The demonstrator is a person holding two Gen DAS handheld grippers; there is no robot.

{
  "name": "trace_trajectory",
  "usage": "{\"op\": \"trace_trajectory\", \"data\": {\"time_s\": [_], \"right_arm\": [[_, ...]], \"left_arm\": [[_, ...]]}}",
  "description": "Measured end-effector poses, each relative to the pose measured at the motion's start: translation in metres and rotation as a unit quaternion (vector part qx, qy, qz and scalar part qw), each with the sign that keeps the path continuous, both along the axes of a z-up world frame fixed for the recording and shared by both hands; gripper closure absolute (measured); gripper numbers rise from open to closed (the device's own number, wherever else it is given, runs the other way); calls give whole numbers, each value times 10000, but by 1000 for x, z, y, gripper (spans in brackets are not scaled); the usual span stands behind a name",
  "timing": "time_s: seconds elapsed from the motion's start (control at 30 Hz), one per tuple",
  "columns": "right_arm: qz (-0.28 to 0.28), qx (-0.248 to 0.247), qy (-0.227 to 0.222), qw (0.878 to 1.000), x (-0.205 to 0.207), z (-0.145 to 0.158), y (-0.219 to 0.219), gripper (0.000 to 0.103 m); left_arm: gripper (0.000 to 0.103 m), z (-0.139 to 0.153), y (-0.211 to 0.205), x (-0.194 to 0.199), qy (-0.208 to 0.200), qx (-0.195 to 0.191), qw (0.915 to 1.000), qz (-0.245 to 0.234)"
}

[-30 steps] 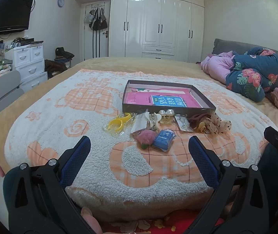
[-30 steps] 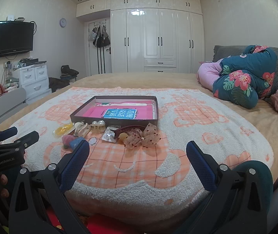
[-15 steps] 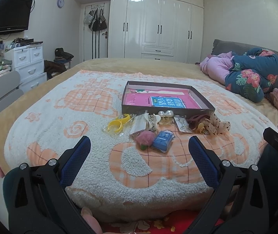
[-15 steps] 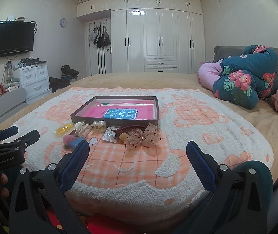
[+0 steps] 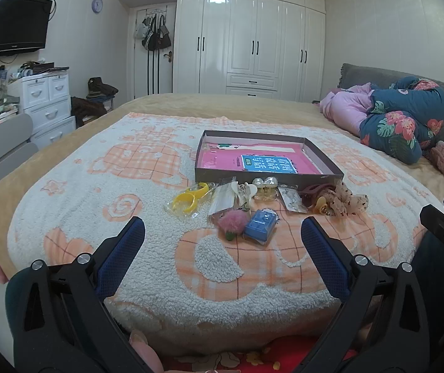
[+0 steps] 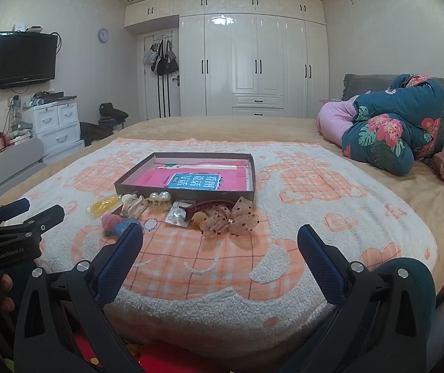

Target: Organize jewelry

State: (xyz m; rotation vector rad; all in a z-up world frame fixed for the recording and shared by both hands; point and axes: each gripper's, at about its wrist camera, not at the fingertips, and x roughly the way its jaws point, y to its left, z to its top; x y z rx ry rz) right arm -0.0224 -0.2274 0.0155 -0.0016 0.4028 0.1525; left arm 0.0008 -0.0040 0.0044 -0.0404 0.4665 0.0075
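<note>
While both claws, left point(image 5: 222, 241) and right point(image 6: 220, 248), hang released at the blanket's point(image 6: 209, 267) near edge, trinkets point(image 5: 253, 202) crowd the tray's point(image 5: 265, 175) front wall.

Both wrist views low at bed point(image 5: 66, 161) edge, facing wardrobe, sharing tray point(image 6: 187, 190)

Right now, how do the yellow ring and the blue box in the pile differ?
The yellow ring is an open hoop inside a clear bag; the blue box is a solid rectangular block, though it is hard to tell whether it is wrapped. The yellow ring lies at the left end of the pile, toward the tray; the blue box sits at the pile's near edge, beside the pink pompom. Both rest on the blanket, outside the tray, untouched by either gripper.
</note>
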Motion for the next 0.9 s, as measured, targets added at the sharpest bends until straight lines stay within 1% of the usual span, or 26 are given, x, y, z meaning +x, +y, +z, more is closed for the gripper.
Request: {"op": "trace_trajectory", "data": {"time_s": [0.4,0.57,0.77,0.9], "right_arm": [[16,-2,-12,10000,0,0,-1,6],[8,-10,-3,10000,0,1,-2,6],[26,-2,-20,10000,2,1,-3,6],[211,-31,-48,9998,7,3,1,6]], "left_arm": [[11,3,0,-1,3,-4,10000,-6],[11,0,1,0,9,-9,10000,-1],[11,4,4,1,20,-37,10000,36],[11,-1,10,4,93,-119,9998,94]]}}
